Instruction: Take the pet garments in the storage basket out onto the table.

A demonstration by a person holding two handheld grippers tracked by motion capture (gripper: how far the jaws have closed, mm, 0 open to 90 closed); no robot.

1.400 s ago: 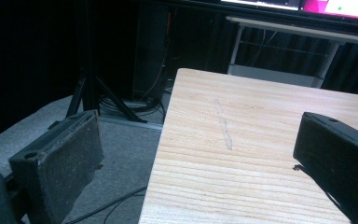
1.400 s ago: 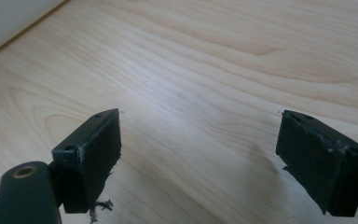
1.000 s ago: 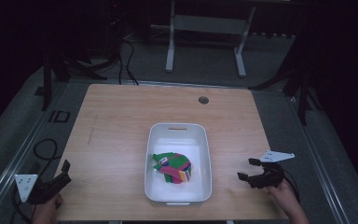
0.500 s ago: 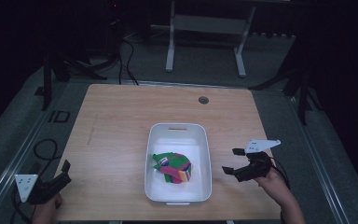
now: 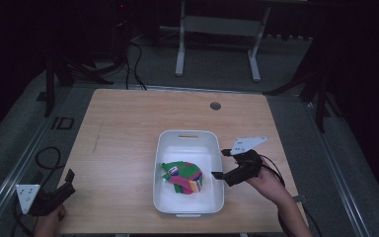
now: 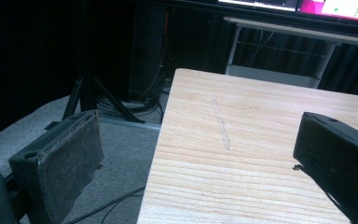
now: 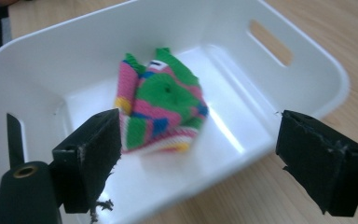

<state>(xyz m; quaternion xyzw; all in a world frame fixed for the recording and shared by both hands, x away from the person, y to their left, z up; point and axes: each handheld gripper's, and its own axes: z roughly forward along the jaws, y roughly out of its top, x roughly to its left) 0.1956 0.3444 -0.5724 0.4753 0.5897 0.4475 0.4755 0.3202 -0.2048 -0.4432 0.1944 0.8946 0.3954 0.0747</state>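
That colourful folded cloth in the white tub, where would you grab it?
Probably the raised top fold of the cloth, coming down from above with the open right gripper. The tub walls block a sideways approach, and the bunched top offers something to pinch.

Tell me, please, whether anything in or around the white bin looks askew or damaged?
Nothing stands out. The folded multicoloured cloth lies inside the white bin, which sits square on the table; the right gripper is open beside it.

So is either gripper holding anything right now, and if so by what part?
Nothing is held. The right gripper, jaws open, points at the folded cloth in the white tub; the left gripper is open too.
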